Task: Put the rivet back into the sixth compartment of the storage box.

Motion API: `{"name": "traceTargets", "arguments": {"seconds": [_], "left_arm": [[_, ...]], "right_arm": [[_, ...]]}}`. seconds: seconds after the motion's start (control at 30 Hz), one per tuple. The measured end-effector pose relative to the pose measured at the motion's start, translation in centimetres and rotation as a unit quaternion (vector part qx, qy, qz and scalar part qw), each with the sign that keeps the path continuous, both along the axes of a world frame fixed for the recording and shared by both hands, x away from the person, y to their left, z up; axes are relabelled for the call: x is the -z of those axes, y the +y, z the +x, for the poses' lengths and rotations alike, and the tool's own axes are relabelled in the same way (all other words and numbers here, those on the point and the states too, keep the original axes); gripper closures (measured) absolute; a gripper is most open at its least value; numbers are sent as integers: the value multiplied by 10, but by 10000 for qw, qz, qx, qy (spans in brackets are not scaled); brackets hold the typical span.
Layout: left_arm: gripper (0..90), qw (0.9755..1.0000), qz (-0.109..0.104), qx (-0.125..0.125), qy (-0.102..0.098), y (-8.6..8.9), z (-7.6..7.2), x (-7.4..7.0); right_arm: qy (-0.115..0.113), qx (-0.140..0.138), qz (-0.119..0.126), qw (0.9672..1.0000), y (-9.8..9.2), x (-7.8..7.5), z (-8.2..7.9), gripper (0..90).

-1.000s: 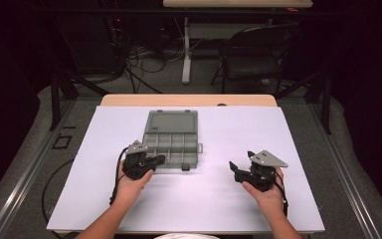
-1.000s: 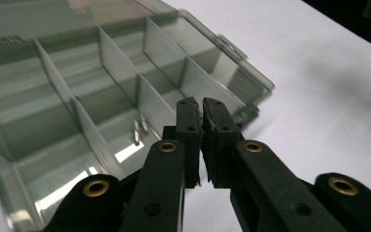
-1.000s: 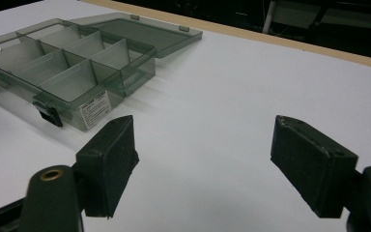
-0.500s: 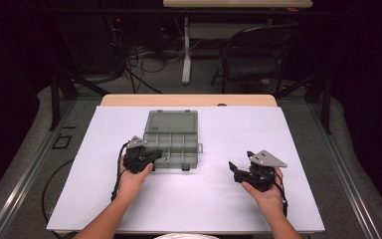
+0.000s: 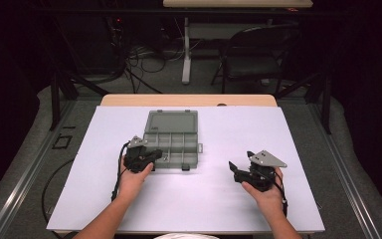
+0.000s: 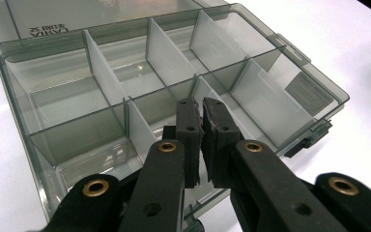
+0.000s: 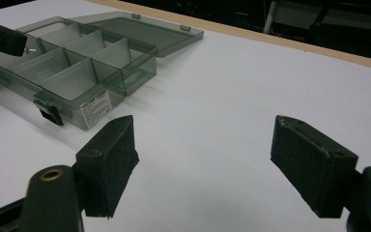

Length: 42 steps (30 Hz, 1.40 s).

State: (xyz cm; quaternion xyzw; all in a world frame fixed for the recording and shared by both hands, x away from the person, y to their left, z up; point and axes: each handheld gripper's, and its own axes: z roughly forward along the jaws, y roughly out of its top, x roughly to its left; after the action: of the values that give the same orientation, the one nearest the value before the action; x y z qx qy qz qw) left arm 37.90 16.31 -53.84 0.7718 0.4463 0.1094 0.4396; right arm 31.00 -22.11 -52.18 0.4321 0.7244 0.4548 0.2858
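Note:
A smoky-grey clear plastic organizer box (image 5: 175, 143) lies open on the white tabletop, its lid (image 5: 171, 122) folded back flat. White dividers (image 6: 162, 50) split it into several compartments, which look empty. My left gripper (image 5: 158, 155) hangs over the box's near left part. Its jaws (image 6: 202, 105) are shut with only a hairline gap above a front compartment, and nothing shows between the pads. A tiny pale speck by its tip (image 7: 28, 49) is too small to identify. My right gripper (image 5: 242, 164) rests to the right of the box (image 7: 77, 60), and its jaws (image 7: 204, 124) stand wide open over bare table.
The white sheet (image 5: 238, 124) covers the table, with a wooden strip (image 5: 189, 100) along the far edge. Black latches (image 5: 200, 148) stick out from the box's right side. A folding chair (image 5: 251, 55), a table leg and floor cables stand beyond the table.

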Motion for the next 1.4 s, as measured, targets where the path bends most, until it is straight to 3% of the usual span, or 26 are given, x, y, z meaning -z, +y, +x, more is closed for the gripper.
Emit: {"name": "traceTargets", "arguments": {"seconds": [0.4,0.63,0.93,1.17,1.3,1.4], "left_arm": [[774,10000,-52,11,-84,-1,-3,-2],[558,9993,-195,164,-278,0,-13,-10],[379,9990,-55,108,-431,2,-24,-15],[310,9990,-104,-119,-426,11,-27,-18],[296,9983,-268,-230,-474,22,-28,-24],[285,9982,-352,-289,-386,29,-25,-28]], "right_arm": [[-30,24,7,10000,-1,0,0,232],[2,5,-37,10000,0,0,0,231],[64,-27,-44,10000,1,2,2,230],[196,-66,-174,9996,4,6,3,225],[281,-101,-275,9992,6,8,5,220],[311,-109,-278,9991,6,9,7,214]]}}
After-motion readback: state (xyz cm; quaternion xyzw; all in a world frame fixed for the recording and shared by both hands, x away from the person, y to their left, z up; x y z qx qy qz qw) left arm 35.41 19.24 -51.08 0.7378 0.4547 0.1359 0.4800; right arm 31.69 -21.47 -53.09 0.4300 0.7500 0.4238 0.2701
